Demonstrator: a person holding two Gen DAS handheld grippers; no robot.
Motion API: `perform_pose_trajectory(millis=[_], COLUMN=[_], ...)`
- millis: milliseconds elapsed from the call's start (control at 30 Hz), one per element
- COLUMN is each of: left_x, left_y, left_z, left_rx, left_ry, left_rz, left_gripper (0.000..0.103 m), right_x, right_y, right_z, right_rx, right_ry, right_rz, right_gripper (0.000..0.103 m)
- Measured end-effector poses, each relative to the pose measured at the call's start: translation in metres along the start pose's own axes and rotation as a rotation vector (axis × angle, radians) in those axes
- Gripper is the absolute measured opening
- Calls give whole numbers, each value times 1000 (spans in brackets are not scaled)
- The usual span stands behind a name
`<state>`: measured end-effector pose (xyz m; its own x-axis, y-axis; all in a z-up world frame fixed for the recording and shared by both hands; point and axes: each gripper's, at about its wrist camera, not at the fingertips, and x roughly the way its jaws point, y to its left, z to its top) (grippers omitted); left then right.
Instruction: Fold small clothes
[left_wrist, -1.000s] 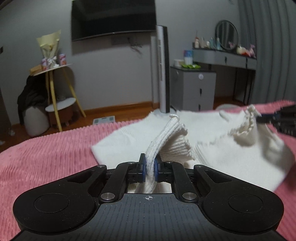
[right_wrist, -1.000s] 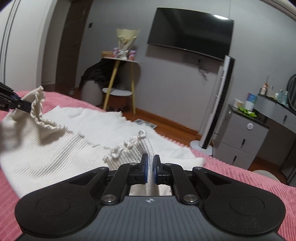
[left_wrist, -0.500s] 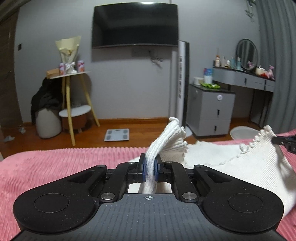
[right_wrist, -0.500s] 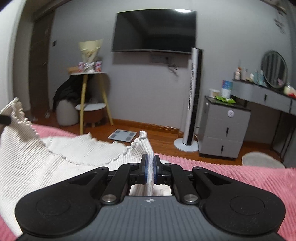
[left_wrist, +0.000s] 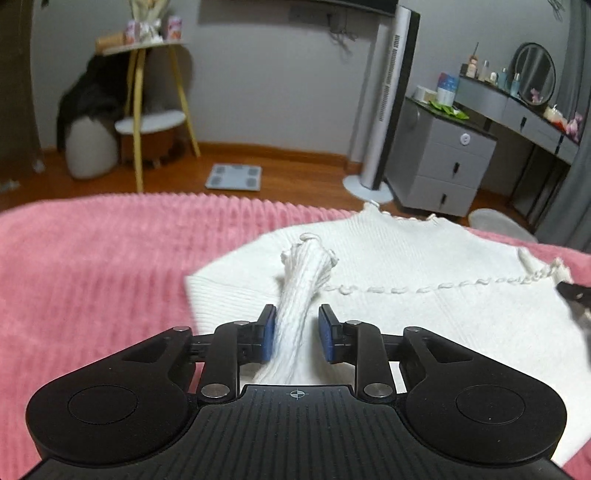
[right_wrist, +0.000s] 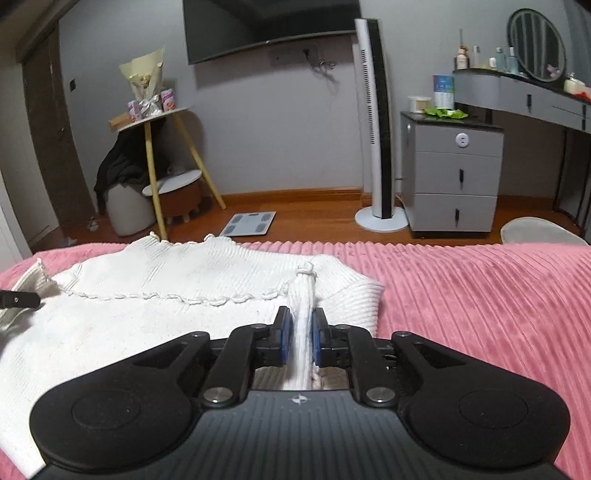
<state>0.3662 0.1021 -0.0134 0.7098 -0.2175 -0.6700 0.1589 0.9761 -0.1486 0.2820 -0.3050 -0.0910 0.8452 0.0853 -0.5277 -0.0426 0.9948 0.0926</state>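
White ribbed sweater (left_wrist: 424, 314) is now lying folded on the pink blanket (left_wrist: 92, 277); both grippers, left gripper (left_wrist: 296, 334) and right gripper (right_wrist: 298, 336), have just been opening, pads parting off pinched scalloped edges.

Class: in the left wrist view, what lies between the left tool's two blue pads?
A bunched strip of the white knit top lies between the left tool's pads, which have just been opening; a gap shows on the right.

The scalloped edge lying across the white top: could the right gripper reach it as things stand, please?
Probably yes: the scalloped edge lies uncovered just left of the right gripper, whose jaws have just been opening around a bunched fold that is still between them.
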Motion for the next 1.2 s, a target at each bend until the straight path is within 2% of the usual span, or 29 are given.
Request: perform_pose_trajectory(millis=[67,133,167,200,267,467,633,933,1067,1200], left_x=[5,7,7,7,4,-21,-26,-2,11,25], left_y=[-3,-12,-15,-18,-21,-26,-35,-37,-37,-33], left_z=[1,0,0,-1,-2,15,33,58,67,76], left_rx=[10,82,114,133,141,141,160,135,148,115], left_ry=[33,43,46,44,23,-80,-140,-149,-158,-180], left_rz=[-18,7,25,26,32,39,70,103,138,170], left_gripper=[32,30,19,15,12,11,11,10,10,10], right_x=[7,9,9,6,-2,-19,-16,10,19,38], right_y=[4,8,10,13,17,19,23,28,33,33], right_z=[3,4,4,4,5,19,35,59,69,77], right_rx=[-20,-32,-48,-60,-72,-79,-113,-147,-180,-178], right_ry=[38,46,41,32,4,-86,-115,-117,-131,-133], right_rz=[-18,-16,-21,-24,-9,-20,-54,-106,-125,-155], right_gripper=[12,12,11,6,6,6,6,6,6,6])
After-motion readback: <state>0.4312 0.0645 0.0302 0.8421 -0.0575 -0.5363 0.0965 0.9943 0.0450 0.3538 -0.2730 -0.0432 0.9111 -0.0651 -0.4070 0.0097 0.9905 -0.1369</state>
